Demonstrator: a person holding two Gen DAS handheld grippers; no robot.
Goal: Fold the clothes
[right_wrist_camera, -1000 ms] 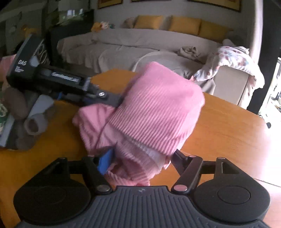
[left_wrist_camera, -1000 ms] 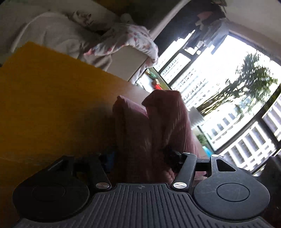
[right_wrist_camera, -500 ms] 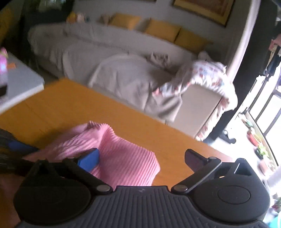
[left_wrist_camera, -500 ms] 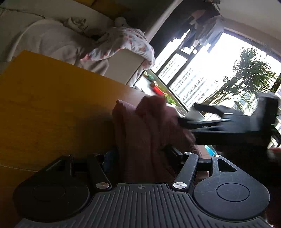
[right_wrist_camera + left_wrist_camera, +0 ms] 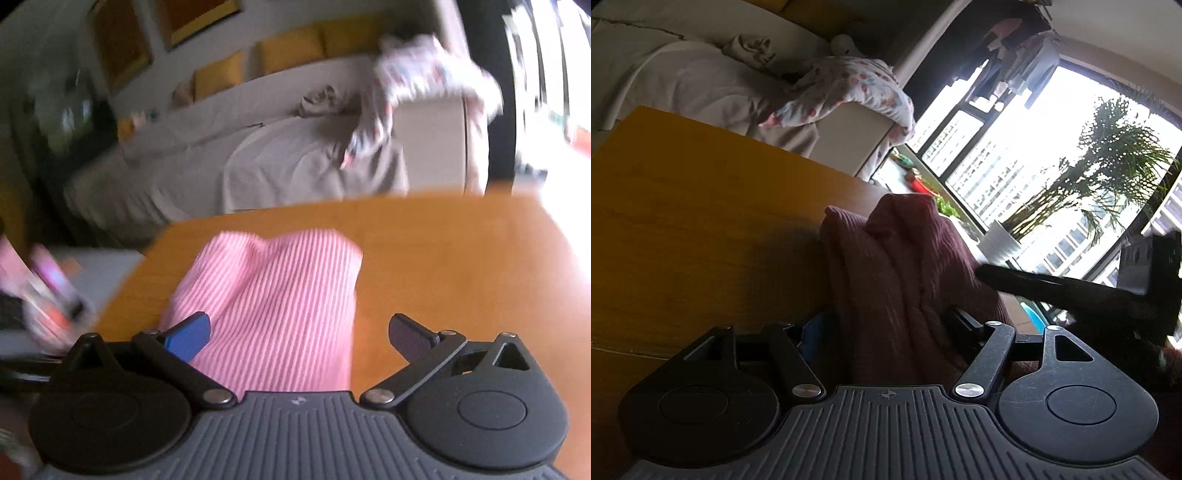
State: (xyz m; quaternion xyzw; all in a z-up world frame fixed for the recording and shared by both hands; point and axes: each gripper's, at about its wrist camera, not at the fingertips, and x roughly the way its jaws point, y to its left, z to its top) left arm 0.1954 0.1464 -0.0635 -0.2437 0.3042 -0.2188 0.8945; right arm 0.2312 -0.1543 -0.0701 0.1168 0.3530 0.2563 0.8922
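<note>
Your left gripper [image 5: 888,319] is clamped on a bunched ridge of the pink ribbed garment [image 5: 901,280], which stands up from between the fingers toward twelve o'clock in the left wrist view. The wooden table [image 5: 701,229] fills the nine o'clock side. At three o'clock the dark body of your right gripper crosses in, its tip just beside the cloth.

The risk on this side, as I judge it, is that the pinch holds several layers at once; pull from here and the whole bundle could drag across the table instead of one flap turning over.

In the right wrist view your right gripper [image 5: 299,334] stands wide apart and holds nothing. The garment [image 5: 273,306] lies on the table [image 5: 461,266] and runs from six o'clock up to about eleven, passing over the blue left finger [image 5: 188,338] and filling the left half of the gap; the right finger [image 5: 410,336] sits over bare wood at four o'clock, apart from the cloth.

Closing here could go wrong: the cloth sits off-centre, so you may catch only its right edge, or nothing. This view is blurred, so fine creases cannot be read.
</note>
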